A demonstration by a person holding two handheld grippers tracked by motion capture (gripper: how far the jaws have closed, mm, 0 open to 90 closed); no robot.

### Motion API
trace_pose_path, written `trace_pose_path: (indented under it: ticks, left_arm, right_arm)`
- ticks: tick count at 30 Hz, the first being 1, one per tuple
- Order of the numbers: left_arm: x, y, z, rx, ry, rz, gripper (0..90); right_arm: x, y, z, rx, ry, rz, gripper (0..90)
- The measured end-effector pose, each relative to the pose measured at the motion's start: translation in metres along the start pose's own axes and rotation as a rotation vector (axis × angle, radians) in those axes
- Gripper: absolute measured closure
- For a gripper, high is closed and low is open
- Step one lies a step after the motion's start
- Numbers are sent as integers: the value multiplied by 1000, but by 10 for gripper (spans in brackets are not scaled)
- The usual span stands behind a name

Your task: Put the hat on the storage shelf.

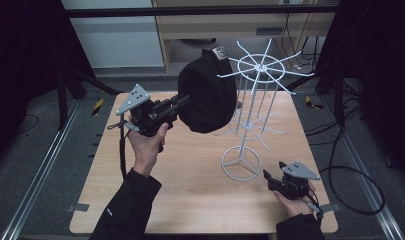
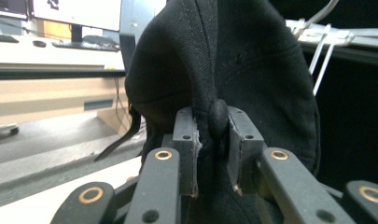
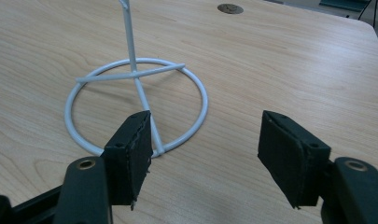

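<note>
Left gripper (image 1: 182, 102) clamps black cap (image 1: 207, 92) beside white rack (image 1: 257, 107); right gripper (image 1: 269, 176) open, near rack base.

The white wire rack (image 1: 250, 120) stands right of the surface's (image 1: 190, 200) centre, spokes spreading wide. The surface's left half and near edge lie open.

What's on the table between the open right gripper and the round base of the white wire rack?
Nothing: the right gripper view shows bare wooden table between the right gripper and the white wire rack's ring base.
</note>
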State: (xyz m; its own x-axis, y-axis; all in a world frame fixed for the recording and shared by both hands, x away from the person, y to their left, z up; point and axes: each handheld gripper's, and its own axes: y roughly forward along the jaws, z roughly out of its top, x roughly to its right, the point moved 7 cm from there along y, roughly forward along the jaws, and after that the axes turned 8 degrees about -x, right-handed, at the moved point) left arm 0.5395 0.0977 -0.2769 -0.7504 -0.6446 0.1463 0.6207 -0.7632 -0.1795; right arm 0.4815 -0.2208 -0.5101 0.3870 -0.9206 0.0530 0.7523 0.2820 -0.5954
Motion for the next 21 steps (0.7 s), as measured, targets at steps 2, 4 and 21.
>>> trace_pose_path:
  ticks: [2, 4, 21]
  left_arm:
    - [-1, 4, -4, -18, 10, 5, 749]
    - [-2, 8, -7, -38, 14, 12, 750]
    - [-12, 18, -12, -82, 22, 68, 727]
  right_arm:
    - [0, 0, 0, 1, -2, 0, 351]
    - [-1, 0, 0, -2, -1, 1, 351]
    - [-2, 1, 0, -3, -15, 2, 348]
